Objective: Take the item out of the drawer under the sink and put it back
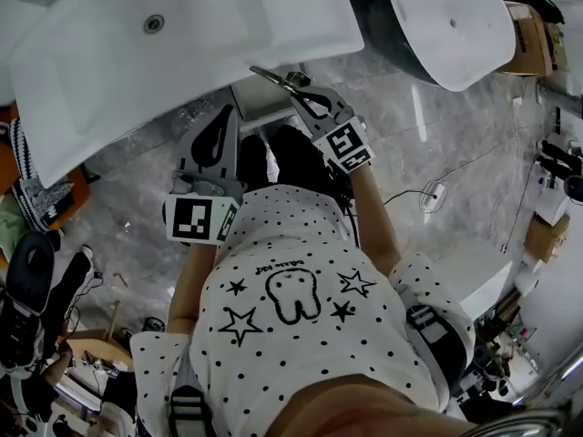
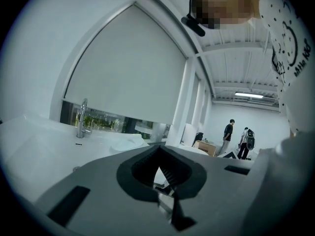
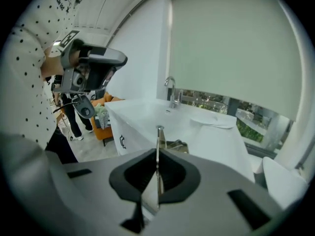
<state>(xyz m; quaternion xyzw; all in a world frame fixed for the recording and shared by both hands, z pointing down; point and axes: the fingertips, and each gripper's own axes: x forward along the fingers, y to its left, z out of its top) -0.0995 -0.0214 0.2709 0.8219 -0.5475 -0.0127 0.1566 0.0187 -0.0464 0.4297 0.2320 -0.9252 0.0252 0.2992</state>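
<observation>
slim metal tool (image 1: pixel 273 77) pinched in right gripper (image 1: pixel 297 95), long axis pointing toward sink (image 1: pixel 109 71); left gripper (image 1: pixel 227 114) jaws together

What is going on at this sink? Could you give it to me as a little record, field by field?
Person: at a white sink, a gripper in each hand
Right gripper: shut on a thin metal tool
Tool: sticks out past the jaws, tip toward the sink
Left gripper: shut, nothing in it
Floor: grey, marbled
</observation>
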